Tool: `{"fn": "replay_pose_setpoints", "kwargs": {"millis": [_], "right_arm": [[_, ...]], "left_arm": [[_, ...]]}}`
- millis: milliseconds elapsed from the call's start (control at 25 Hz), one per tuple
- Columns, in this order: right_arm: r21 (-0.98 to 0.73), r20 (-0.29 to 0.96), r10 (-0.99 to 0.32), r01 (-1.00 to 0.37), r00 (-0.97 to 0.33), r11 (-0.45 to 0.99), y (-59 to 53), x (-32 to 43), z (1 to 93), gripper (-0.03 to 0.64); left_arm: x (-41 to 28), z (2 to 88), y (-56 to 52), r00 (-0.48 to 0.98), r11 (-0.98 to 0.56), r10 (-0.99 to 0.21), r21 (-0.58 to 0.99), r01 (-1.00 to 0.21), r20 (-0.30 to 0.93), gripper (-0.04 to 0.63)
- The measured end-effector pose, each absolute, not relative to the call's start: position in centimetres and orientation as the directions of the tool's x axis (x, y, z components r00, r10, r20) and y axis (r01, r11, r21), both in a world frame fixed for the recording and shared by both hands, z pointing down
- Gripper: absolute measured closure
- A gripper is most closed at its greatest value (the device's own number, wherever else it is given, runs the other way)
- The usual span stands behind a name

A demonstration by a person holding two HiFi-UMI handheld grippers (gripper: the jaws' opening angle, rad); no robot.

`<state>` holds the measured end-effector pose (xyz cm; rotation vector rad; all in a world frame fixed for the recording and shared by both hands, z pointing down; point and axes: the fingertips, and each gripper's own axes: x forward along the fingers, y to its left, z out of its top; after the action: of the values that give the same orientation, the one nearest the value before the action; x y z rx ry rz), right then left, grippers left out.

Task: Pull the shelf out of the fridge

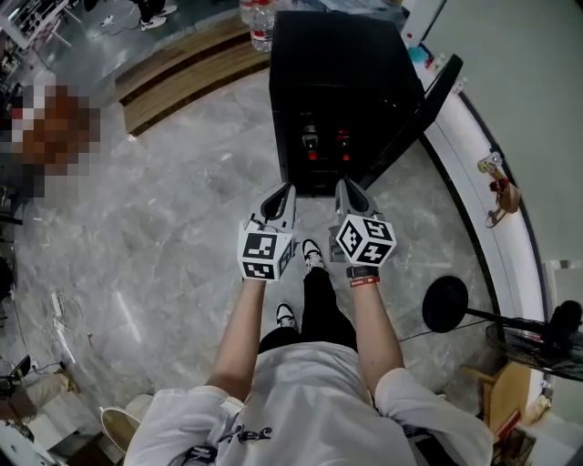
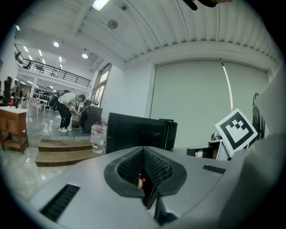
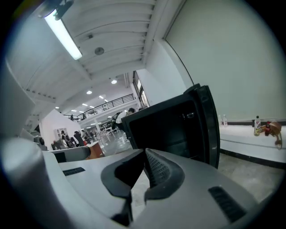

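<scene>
The person stands facing the fridge (image 1: 335, 77), a low black box on the marble floor (image 1: 182, 227). Its door (image 1: 414, 114) is swung open to the right. Both forearms reach forward, nearly parallel and close together, each hand behind its marker cube. The right wrist wears a dark band (image 1: 363, 273). One foot (image 1: 312, 254) is set ahead of the other (image 1: 286, 316).

The left gripper (image 1: 288, 192) points at the left part of the fridge opening, tilted slightly down. In the left gripper view its jaws (image 2: 144, 165) meet along their length and hold nothing. The fridge (image 2: 138, 132) stands ahead of them, clearly apart.

The right gripper (image 1: 345, 187) lies just beside the left one with a narrow gap between them, aimed at the right part of the opening. In the right gripper view its jaws (image 3: 144, 167) are pressed together and empty. The dark fridge interior (image 3: 165, 127) and the door edge (image 3: 211, 125) are ahead, not touched.

The shelf is inside the fridge, but the dark interior hides its outline. Two red-topped items (image 1: 326, 144) stand side by side in there.

Water bottles (image 1: 260, 20) stand behind the fridge, near the wooden steps (image 1: 182, 73). A white ledge (image 1: 487, 205) curves along the wall on the right. A black round stand base (image 1: 444, 304) sits on the floor near the person's right arm.
</scene>
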<state>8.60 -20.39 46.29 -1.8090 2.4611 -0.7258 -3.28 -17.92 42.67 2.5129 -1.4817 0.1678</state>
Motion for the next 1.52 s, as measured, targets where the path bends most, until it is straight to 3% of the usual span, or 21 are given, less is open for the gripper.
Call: {"fn": "replay_pose_setpoints", "kwargs": {"millis": [560, 1000, 1520], "right_arm": [[-0.468, 0.336, -0.874, -0.867, -0.352, 0.170, -30.2, 8.2, 58.1, 0.563], [-0.552, 0.329, -0.878, -0.825, -0.347, 0.119, -37.6, 8.3, 65.3, 0.476], [-0.811, 0.270, -0.902, -0.584, -0.338, -0.024, -44.4, 9.5, 71.9, 0.396]], "left_arm": [[-3.9, 49.4, -25.2, 0.458, -0.435, -0.857, 0.144, -0.889, 0.237, 0.578], [-2.6, 54.6, -29.9, 0.504, -0.489, -0.826, 0.123, -0.863, 0.254, 0.578], [-1.6, 57.5, -34.1, 0.509, -0.489, -0.823, 0.142, -0.861, 0.253, 0.578]]}}
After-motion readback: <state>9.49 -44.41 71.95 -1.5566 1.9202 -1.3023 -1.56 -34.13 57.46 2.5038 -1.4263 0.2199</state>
